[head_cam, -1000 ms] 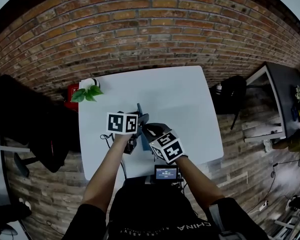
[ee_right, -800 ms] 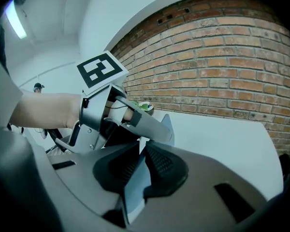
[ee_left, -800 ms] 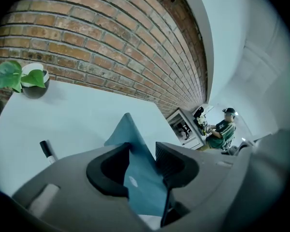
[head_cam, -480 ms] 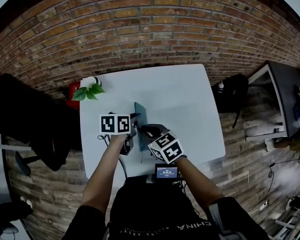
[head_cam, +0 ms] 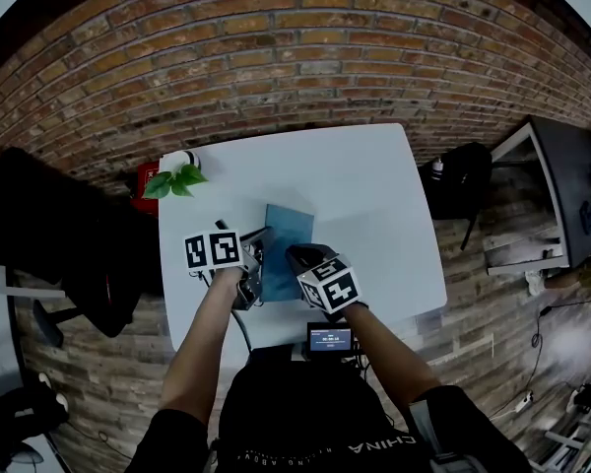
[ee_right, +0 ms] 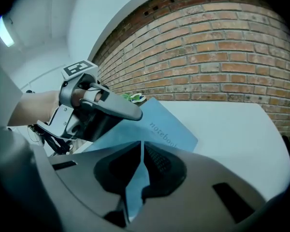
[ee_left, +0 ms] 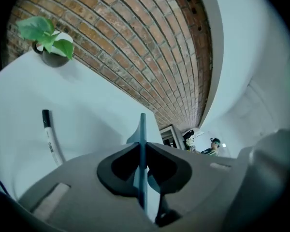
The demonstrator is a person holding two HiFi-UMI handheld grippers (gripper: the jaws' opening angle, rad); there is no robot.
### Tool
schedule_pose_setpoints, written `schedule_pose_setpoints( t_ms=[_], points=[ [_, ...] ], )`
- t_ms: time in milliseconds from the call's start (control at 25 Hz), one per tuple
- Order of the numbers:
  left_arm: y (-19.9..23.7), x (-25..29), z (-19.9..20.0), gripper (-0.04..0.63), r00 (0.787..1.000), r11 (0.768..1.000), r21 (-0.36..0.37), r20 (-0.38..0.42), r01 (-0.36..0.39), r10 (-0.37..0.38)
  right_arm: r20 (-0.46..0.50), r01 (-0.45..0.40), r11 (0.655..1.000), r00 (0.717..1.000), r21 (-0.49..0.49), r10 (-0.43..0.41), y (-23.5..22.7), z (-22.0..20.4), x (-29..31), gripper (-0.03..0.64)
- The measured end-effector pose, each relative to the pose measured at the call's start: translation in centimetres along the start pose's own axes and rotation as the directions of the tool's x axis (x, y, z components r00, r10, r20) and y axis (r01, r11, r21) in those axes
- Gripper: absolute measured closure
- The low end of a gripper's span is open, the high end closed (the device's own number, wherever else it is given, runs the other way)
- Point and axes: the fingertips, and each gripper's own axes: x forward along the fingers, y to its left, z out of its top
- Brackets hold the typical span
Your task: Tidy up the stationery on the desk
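Left tool (ee_left: 142, 166) pinches our blue notebook (ee_left: 142, 129) edge-on, jaws just closed onto it. Right tool (ee_right: 139, 170) clamps its near edge, also just tightened. We see the notebook over the white surface (head_cam: 374, 195), near half, marker (ee_left: 50, 139) lying beside.

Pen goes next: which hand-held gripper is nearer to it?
Left. Both have just been closing on the notebook: the left hand-held gripper at its left edge, the pen just to its left; the right hand-held gripper at the near edge, farther off.

Right hand-held gripper (ee_right: 142, 146), jaws just closing on blue notebook (ee_right: 170, 129), white desk (ee_right: 234, 129)
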Motion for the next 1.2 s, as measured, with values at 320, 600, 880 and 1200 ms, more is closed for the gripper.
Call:
schedule_pose_setpoints(
  t_ms=[320, 600, 880, 1200],
  points=[
    [-3.0, 1.9, -1.1, 0.543, 0.983, 0.972, -0.15, 0.042, 0.182, -0.178, 0.021, 0.043, 0.999, 0.999, 0.019, -0.043, -2.6, -0.1, -1.9, 0.588],
    [-6.0, 3.4, -0.3, 0.543, 0.919, 0.88, -0.267, 0.155, 0.393, -0.363, 0.073, 0.121, 0.993, 0.99, 0.014, -0.122, -5.8, 1.5, -5.0, 0.598],
    [-1.8, 3.7, -0.9, 0.543, 0.96, 0.931, -0.245, 0.135, 0.271, -0.245, -0.02, 0.103, 0.995, 0.995, 0.012, -0.102, -5.5, -0.9, -2.2, 0.598],
    [3.9, 3.6, -1.0, 0.543, 0.995, 0.981, -0.181, 0.082, 0.067, -0.053, -0.118, 0.078, 0.997, 0.99, 0.021, -0.075, -4.7, -4.2, 1.1, 0.598]
  ],
)
